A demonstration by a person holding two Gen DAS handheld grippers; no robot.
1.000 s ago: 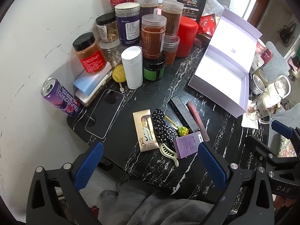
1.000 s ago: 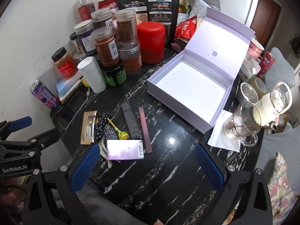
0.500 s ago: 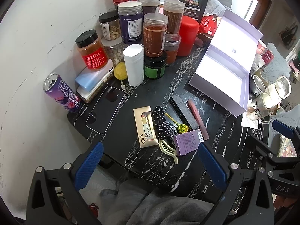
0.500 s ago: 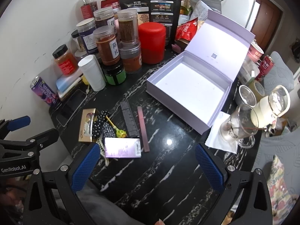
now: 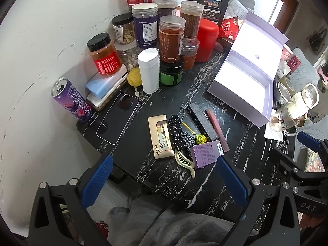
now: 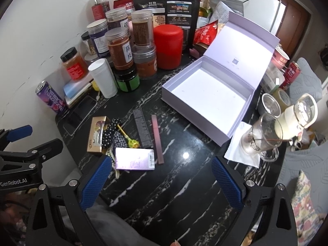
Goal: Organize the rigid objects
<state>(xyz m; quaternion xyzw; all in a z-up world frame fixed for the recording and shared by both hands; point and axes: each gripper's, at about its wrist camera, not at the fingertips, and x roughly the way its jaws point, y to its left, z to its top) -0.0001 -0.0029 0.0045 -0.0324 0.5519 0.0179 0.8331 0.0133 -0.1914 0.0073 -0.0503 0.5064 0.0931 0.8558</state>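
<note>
An open lilac box (image 6: pixel 207 96) (image 5: pixel 242 84) stands empty on the black marble table (image 6: pixel 174 184). Left of it lie a gold Dove chocolate box (image 5: pixel 161 137) (image 6: pixel 96 134), a dotted black scrunchie (image 5: pixel 180 134) (image 6: pixel 112 135), a yellow lollipop (image 5: pixel 199 138), a cream hair claw (image 5: pixel 185 162), a purple carton (image 5: pixel 207 153) (image 6: pixel 134 158), a dark ruler-like bar (image 6: pixel 142 128) and a maroon stick (image 6: pixel 157 139). My left gripper (image 5: pixel 164 182) and right gripper (image 6: pixel 161 182) hover open above the table's near edge, holding nothing.
Jars and a red canister (image 6: pixel 168 46) crowd the back by the wall. A white bottle (image 5: pixel 148 70), purple can (image 5: pixel 70 100) and phone (image 5: pixel 117 117) sit at the left. Glass cups (image 6: pixel 260 137) on a tissue stand at the right edge.
Both grippers have drifted slightly back and up, so the table objects sit a little higher in view. Nothing on the table has moved.
</note>
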